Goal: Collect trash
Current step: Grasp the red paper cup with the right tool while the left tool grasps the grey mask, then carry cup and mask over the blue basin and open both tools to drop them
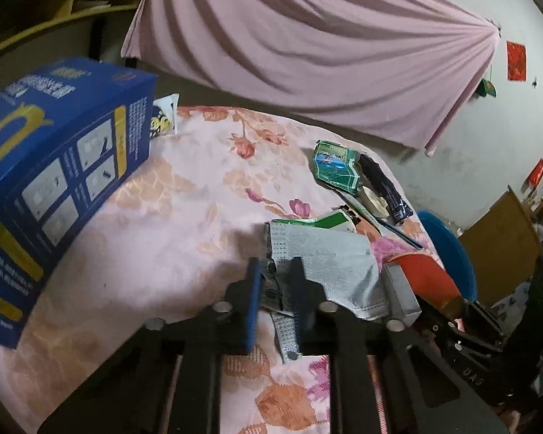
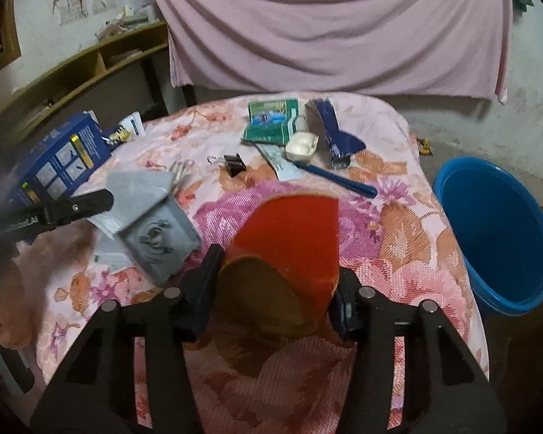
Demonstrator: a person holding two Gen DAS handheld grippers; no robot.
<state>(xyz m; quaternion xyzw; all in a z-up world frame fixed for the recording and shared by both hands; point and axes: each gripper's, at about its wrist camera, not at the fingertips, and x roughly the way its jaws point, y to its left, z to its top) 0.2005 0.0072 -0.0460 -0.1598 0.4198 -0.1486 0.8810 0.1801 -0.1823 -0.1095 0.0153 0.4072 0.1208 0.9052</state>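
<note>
My left gripper (image 1: 277, 282) is shut on a grey face mask (image 1: 329, 264) and holds it just above the floral tablecloth (image 1: 163, 217); the mask also shows in the right wrist view (image 2: 152, 217). My right gripper (image 2: 275, 282) is shut on a red paper cup (image 2: 293, 238) lying on its side, base toward the camera. Further back lie a crumpled green packet (image 2: 271, 121), a dark blue wrapper (image 2: 335, 132), a white cap (image 2: 302, 144), a blue pen (image 2: 340, 177) and a black binder clip (image 2: 233, 164). A blue bucket (image 2: 496, 231) stands to the right of the table.
A large blue box (image 1: 54, 181) stands at the table's left side, with a small white packet (image 1: 164, 117) behind it. A pink sheet (image 2: 325, 25) hangs behind the table. Wooden shelves (image 2: 83, 68) stand at the back left.
</note>
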